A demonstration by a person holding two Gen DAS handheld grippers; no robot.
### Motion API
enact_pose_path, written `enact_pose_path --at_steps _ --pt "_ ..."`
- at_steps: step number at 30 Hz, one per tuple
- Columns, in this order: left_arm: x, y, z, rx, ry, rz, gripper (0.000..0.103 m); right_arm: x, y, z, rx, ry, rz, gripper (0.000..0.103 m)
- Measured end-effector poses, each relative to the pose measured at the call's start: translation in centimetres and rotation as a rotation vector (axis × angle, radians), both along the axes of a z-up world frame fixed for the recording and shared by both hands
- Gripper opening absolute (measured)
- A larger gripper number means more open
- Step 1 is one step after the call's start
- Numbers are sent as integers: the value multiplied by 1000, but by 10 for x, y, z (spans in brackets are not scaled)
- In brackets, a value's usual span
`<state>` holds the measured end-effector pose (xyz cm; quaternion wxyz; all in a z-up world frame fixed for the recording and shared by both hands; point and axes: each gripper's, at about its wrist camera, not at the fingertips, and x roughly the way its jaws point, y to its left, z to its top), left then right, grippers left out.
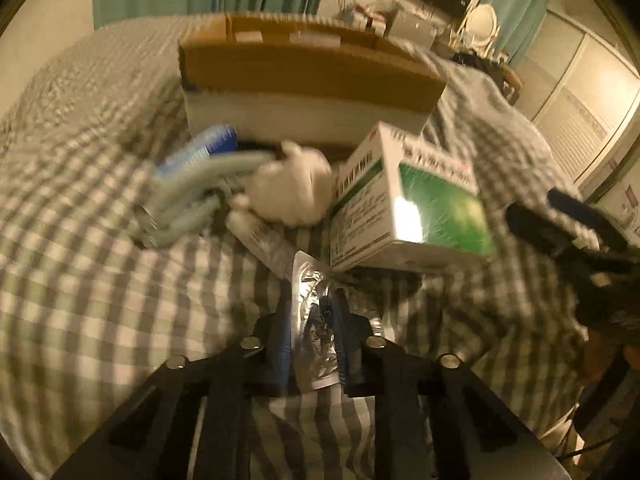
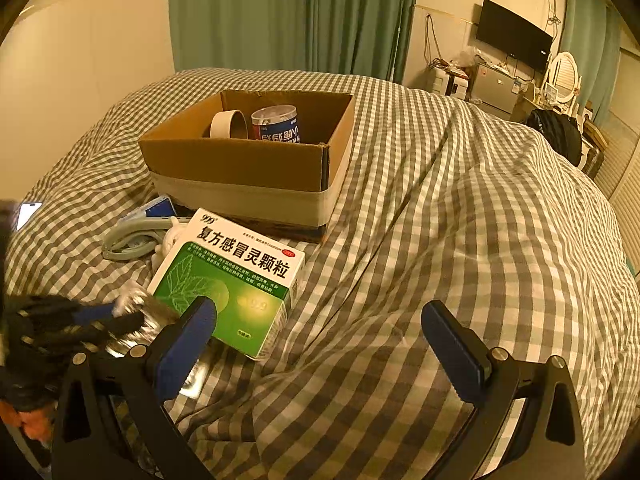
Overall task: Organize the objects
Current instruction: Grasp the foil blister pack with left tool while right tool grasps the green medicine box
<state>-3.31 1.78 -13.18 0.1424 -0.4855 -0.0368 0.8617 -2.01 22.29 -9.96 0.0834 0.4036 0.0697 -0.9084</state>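
Note:
My left gripper (image 1: 314, 308) is shut on a silver foil blister pack (image 1: 310, 280), held just above the checked bedcover. In the right wrist view this gripper (image 2: 116, 318) and the foil pack (image 2: 136, 304) are at the lower left. A green and white medicine box (image 1: 412, 196) (image 2: 232, 280) lies just beyond it. My right gripper (image 2: 320, 324) is open, and its left finger overlaps the medicine box's near corner. An open cardboard box (image 2: 248, 168) (image 1: 304, 76) stands behind, holding a tape roll (image 2: 230, 124) and a blue can (image 2: 276, 124).
Pale blue clips (image 1: 192, 192), a white figure (image 1: 292, 188), a white tube (image 1: 264, 240) and a blue packet (image 1: 216, 144) lie left of the medicine box. A phone (image 2: 28, 212) rests at the bed's left edge. The bedcover (image 2: 460, 240) is rumpled on the right.

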Motion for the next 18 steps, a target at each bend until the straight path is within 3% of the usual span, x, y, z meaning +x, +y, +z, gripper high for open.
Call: enact_pose_path --at_steps 3,7,14,18 --pt "6 -8 24 9 64 1 7 -1 -1 0 3 -1 -2 103" --pt "6 -23 54 27 134 21 6 -1 -3 0 -16 -5 2 103" --pt "-5 -37 65 -23 199 91 6 -10 -35 -2 -66 -29 39 103" --pt "-4 -37 60 -47 208 103 6 -18 -54 -11 -45 -63 15 103"
